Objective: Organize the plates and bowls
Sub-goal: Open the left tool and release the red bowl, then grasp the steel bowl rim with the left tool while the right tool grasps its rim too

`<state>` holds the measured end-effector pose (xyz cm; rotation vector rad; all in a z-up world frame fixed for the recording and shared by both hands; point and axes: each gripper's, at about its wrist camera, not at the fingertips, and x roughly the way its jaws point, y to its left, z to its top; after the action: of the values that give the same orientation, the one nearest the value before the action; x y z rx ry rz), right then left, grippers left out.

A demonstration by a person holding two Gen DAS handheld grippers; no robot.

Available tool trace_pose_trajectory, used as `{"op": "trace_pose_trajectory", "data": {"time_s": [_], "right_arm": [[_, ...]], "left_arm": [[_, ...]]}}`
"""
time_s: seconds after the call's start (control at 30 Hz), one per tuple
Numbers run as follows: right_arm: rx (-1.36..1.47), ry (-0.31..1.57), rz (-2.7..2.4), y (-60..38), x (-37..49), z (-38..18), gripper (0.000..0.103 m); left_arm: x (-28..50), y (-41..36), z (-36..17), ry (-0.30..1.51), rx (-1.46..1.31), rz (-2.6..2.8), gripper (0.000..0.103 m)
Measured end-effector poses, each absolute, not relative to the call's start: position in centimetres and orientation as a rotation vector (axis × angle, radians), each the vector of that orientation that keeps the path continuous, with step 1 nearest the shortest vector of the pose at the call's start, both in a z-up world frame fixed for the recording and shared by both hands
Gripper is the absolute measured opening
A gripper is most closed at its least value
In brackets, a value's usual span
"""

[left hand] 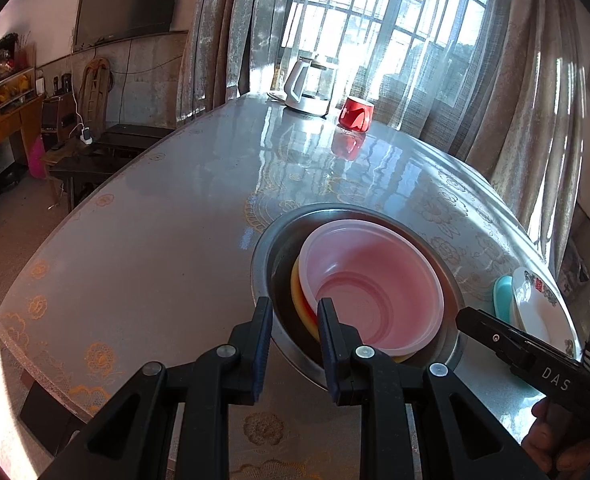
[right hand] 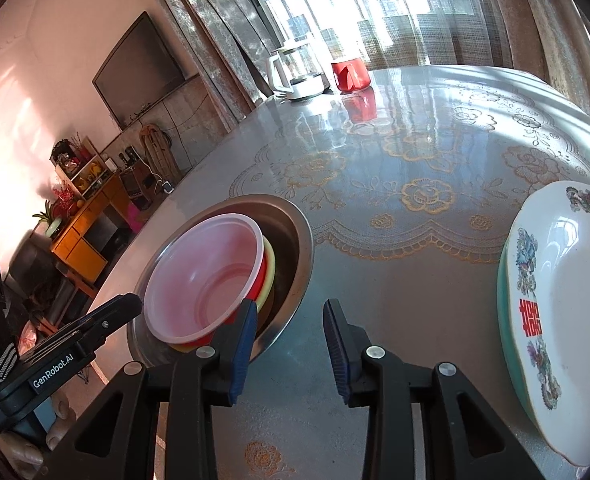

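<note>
A steel basin [left hand: 335,210] [right hand: 291,216] sits on the table and holds a nested stack. In that stack a translucent pink bowl [left hand: 375,280] [right hand: 203,272] lies on a red bowl [right hand: 259,276], which lies in a yellow bowl [left hand: 297,292]. My left gripper [left hand: 295,336] is shut on the basin's near rim, one finger outside and one inside. My right gripper [right hand: 287,340] stands open over bare table at the basin's right side, with nothing between its fingers. Further right, a white decorated plate [right hand: 567,300] [left hand: 535,308] rests on a teal plate [left hand: 502,296].
At the table's far end, by the curtained window, stand a white and glass kettle [left hand: 303,84] [right hand: 295,72] and a red mug [left hand: 355,114] [right hand: 349,74]. The glossy lace-patterned table [left hand: 155,240] drops off at the left edge, with dark benches and a cabinet beyond.
</note>
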<state>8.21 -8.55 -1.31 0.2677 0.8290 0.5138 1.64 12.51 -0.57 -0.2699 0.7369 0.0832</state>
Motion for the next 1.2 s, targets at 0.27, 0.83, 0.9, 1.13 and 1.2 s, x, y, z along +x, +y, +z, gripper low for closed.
{"op": "trace_pose_trajectory", "data": {"time_s": [0.27,0.83,0.9,1.13,1.2], "right_arm": [[0.298,0.766,0.508,-9.5,7.4,-0.9,0.041],[0.313,0.803,0.532,-9.6,7.3,-1.6,0.042],[0.309,0.804,0.521,-9.6,7.3,-1.6,0.035],[0.313,0.825,0.527,-9.3,8.3,-1.5,0.028],[0.303,0.832,0.526,-9.1,8.6,-1.5,0.028]], "left_arm": [[1.4,13.8,-1.4,0.763,-0.312,0.116,0.025],[1.0,16.4,-1.9,0.697,-0.342,0.162,0.040],[1.2,16.6,-1.9,0.697,-0.337,0.170,0.039],[3.0,16.9,-2.7,0.756,-0.353,0.163,0.036],[3.3,17.2,-2.7,0.754,-0.369,0.153,0.035]]}}
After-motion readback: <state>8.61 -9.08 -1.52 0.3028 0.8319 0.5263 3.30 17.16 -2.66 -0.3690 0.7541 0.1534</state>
